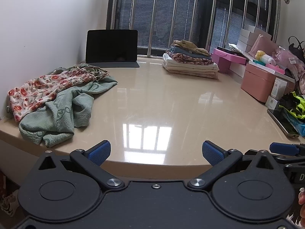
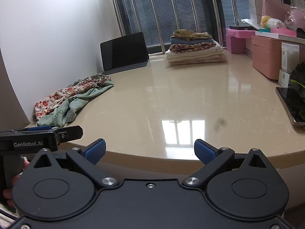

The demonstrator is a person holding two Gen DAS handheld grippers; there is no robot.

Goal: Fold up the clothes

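Clothes to fold lie far from both tongs. The left gripper [image 1: 156,152] and the right gripper [image 2: 150,150] are both spread wide with nothing between the blue pads, held level side by side just at the near edge of the table [image 1: 171,103], not over it. From them, the crumpled heap lies forward and to the left, against the wall: a floral garment [image 1: 47,87] draped over a green garment [image 1: 63,112]. The heap's long axis seems to run from the near left edge back toward the tablet [image 1: 111,46], though the fisheye bends it. The left gripper is nearer. A folded stack [image 1: 190,61] sits far back by the window.
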